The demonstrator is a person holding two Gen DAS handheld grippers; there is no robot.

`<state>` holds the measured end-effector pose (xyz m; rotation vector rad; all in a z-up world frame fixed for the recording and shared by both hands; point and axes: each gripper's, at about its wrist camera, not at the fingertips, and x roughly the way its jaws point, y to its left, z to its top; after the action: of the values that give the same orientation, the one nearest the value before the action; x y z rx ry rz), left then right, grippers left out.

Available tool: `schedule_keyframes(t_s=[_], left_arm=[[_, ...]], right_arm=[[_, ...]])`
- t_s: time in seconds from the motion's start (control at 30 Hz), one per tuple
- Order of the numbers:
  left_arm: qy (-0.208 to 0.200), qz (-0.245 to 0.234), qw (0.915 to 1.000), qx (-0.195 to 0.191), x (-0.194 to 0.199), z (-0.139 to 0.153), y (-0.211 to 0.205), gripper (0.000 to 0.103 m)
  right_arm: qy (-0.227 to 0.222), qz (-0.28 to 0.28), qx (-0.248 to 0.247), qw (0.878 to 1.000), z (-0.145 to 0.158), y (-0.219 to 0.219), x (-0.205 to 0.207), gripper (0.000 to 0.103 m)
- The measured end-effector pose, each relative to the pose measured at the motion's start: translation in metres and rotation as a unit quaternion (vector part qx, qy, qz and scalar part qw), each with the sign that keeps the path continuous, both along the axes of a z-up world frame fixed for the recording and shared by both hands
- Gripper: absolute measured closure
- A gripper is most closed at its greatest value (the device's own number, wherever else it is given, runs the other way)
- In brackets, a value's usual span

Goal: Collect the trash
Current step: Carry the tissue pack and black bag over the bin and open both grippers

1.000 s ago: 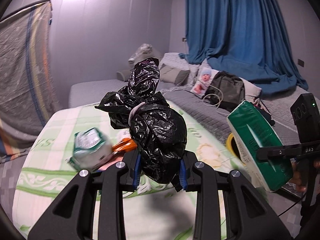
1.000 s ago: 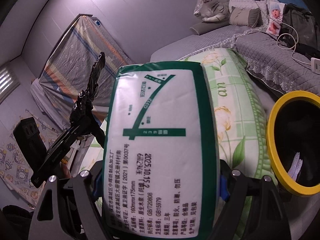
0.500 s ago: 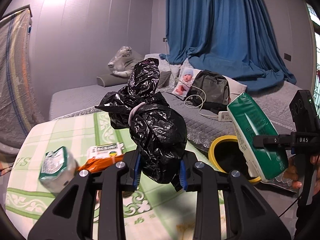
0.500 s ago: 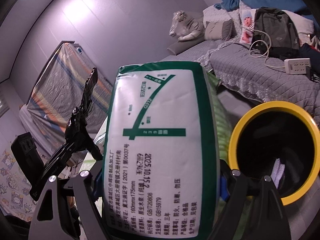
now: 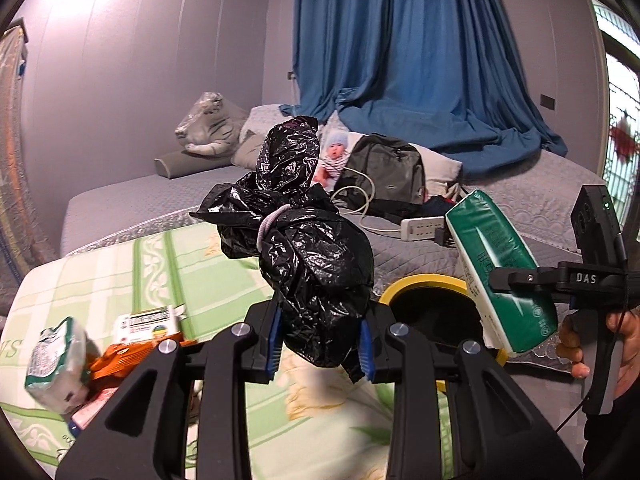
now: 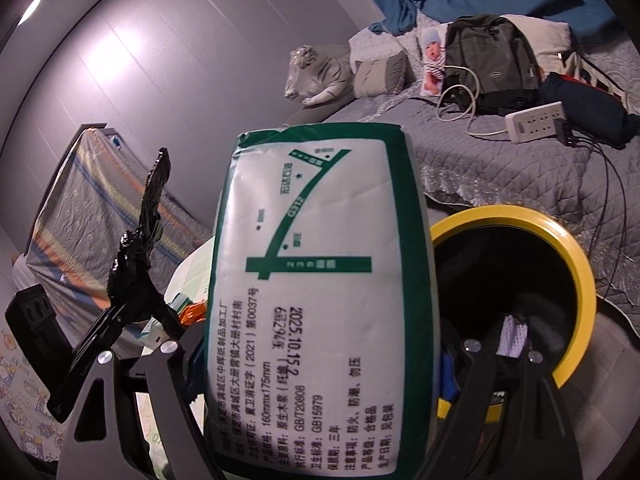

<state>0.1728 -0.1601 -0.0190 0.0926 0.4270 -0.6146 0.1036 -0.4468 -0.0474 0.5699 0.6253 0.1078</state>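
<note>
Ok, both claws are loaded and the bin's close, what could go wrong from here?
The tissue pack is wide against the yellow-rimmed bin mouth, so it may catch on the rim. The left claw pinches only the black bag's bottom; it could slip. More litter waits on the green sheet.

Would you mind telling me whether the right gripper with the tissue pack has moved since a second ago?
Yes. The right gripper carried the tissue pack from over the green quilt toward the yellow-rimmed bin.
</note>
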Motion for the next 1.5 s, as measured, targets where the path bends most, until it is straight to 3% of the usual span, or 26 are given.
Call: schedule_keyframes(t_s=[0.37,0.6,0.97,1.3,1.33,1.37,1.4,1.47,1.5], left_arm=[[0.008,-0.041,0.9989,0.021,0.005,-0.014,-0.046,0.074],[0.014,-0.067,0.9968,0.041,0.015,-0.03,-0.084,0.074],[0.082,-0.104,0.9893,0.061,0.051,-0.076,-0.15,0.074],[0.115,-0.133,0.9822,0.066,0.051,-0.096,-0.198,0.073],[0.118,-0.129,0.9823,0.065,0.05,-0.096,-0.198,0.071],[0.126,-0.126,0.9822,0.06,0.052,-0.097,-0.198,0.062],[0.135,-0.118,0.9825,0.05,0.054,-0.097,-0.195,0.042],[0.14,-0.097,0.985,0.029,0.057,-0.094,-0.186,0.025],[0.139,-0.094,0.9856,0.023,0.059,-0.092,-0.183,0.024]], right_arm=[[0.017,-0.058,0.005,0.998,-0.023,-0.04,-0.007,0.024],[0.042,-0.099,-0.023,0.994,-0.039,-0.054,-0.004,0.024],[0.075,-0.128,-0.018,0.989,-0.066,-0.077,0.007,0.024],[0.098,-0.151,0.007,0.984,-0.084,-0.101,0.005,0.023],[0.099,-0.153,0.008,0.983,-0.084,-0.102,0.006,0.023],[0.101,-0.156,0.01,0.983,-0.085,-0.104,0.006,0.022],[0.102,-0.157,0.011,0.982,-0.085,-0.106,0.006,0.021],[0.11,-0.172,0.008,0.979,-0.086,-0.11,0.006,0.02],[0.114,-0.179,0.005,0.977,-0.087,-0.112,0.006,0.019]])
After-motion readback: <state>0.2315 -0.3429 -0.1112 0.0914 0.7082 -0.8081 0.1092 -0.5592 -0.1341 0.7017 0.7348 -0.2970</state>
